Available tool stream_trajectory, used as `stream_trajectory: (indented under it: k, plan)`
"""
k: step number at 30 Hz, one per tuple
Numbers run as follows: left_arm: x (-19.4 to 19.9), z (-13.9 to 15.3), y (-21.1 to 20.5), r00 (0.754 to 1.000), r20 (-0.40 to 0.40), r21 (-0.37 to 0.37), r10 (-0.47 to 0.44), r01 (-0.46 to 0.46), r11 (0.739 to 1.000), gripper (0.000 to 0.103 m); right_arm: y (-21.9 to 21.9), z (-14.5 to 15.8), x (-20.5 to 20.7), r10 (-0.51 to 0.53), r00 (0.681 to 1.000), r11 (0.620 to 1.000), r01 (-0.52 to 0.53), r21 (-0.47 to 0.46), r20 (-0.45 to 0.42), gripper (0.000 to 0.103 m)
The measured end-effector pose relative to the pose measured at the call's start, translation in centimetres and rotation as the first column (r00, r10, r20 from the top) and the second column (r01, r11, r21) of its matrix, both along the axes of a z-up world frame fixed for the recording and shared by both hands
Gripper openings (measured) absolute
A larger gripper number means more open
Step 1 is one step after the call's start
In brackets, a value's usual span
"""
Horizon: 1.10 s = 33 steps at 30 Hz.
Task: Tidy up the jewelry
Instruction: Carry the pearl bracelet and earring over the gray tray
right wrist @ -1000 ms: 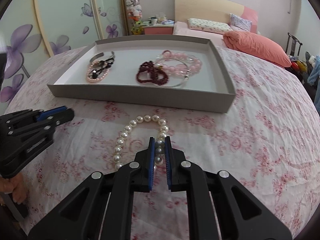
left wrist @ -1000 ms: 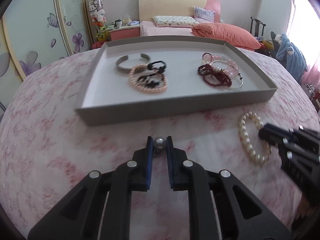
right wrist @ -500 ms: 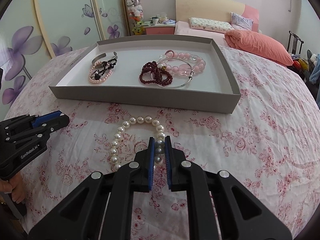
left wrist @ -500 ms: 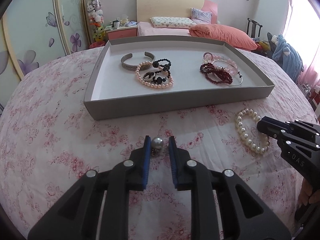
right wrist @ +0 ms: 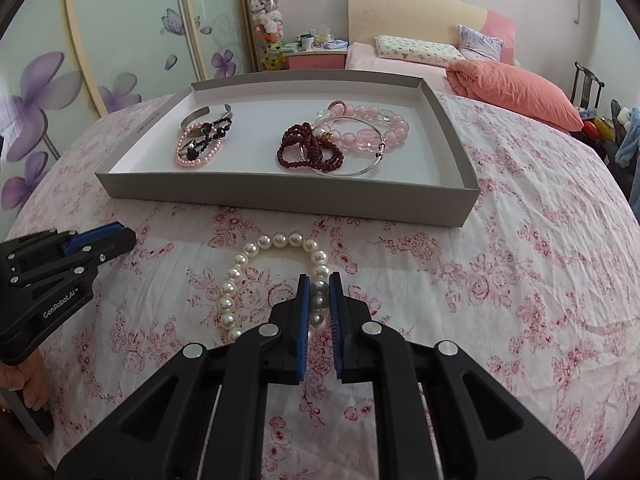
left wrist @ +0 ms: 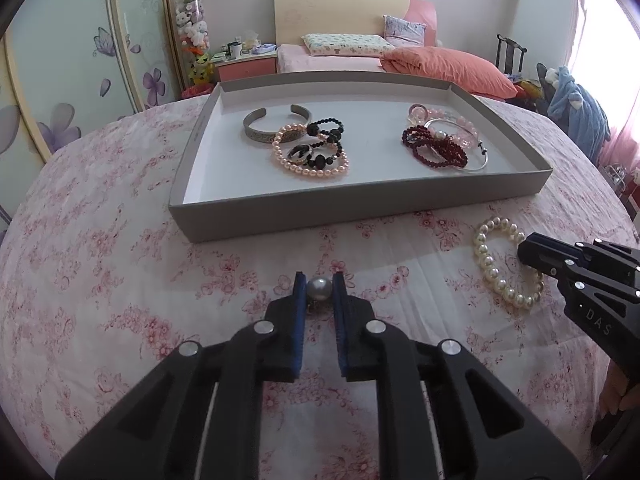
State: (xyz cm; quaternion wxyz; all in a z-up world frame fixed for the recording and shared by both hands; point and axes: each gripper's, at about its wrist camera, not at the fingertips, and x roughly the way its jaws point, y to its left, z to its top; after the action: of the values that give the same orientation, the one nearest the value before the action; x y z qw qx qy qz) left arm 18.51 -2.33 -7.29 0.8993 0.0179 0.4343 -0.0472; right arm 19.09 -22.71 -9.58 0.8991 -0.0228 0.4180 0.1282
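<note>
My left gripper [left wrist: 319, 285] is shut on a single grey pearl piece [left wrist: 319, 288] just above the flowered cloth, in front of the grey tray [left wrist: 360, 206]. My right gripper [right wrist: 319, 289] is shut on the right side of a white pearl bracelet [right wrist: 240, 260] that lies on the cloth; the bracelet also shows in the left wrist view [left wrist: 490, 264]. The tray [right wrist: 280, 192] holds a silver cuff [left wrist: 260, 130], a pink pearl bracelet [left wrist: 308, 168] with black beads [left wrist: 324, 140], dark red beads [left wrist: 434, 152], a pink bead bracelet [right wrist: 372, 120] and a thin silver bangle [right wrist: 360, 168].
The round table has a pink flowered cloth [left wrist: 100, 280]. The tray sits at its far half. Behind are a bed with an orange pillow [left wrist: 444, 68], a wardrobe with flower doors [right wrist: 60, 100] and a chair with clothes [left wrist: 576, 108].
Both grippers have drawn back a little from the tray. The left fingers have come in against the pearl. The right gripper keeps its hold on the bracelet.
</note>
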Motion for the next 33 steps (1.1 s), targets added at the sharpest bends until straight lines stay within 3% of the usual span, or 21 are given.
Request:
stream_trajectory:
  k: [8,16,24,33]
  plan:
    - [-1.9,0.5,2.0,0.999,0.018,-0.057,0.038,-0.037,0.998,0.014,-0.5,2.9,-2.2,-0.016,0.994,0.994,0.003,0.109,0.111,0.010]
    - [-4.6,3.3,3.0,0.985,0.162,-0.113,0.059,-0.041,0.993,0.014,0.1,4.8,-3.9,-0.005,0.982,0.977,-0.035,0.209,0.188,0.010]
    - [-6.7,5.7,1.9,0.948,0.313,-0.060,0.058,-0.041,0.997,0.014,0.1,6.0,-4.9,-0.029,0.969,0.972,-0.030,0.235,0.247,0.010]
    - [-8.0,8.0,0.9,0.901,0.432,-0.027,0.044,-0.036,0.999,0.014,0.4,8.7,-6.6,-0.052,0.923,0.975,-0.036,0.219,0.380,0.010]
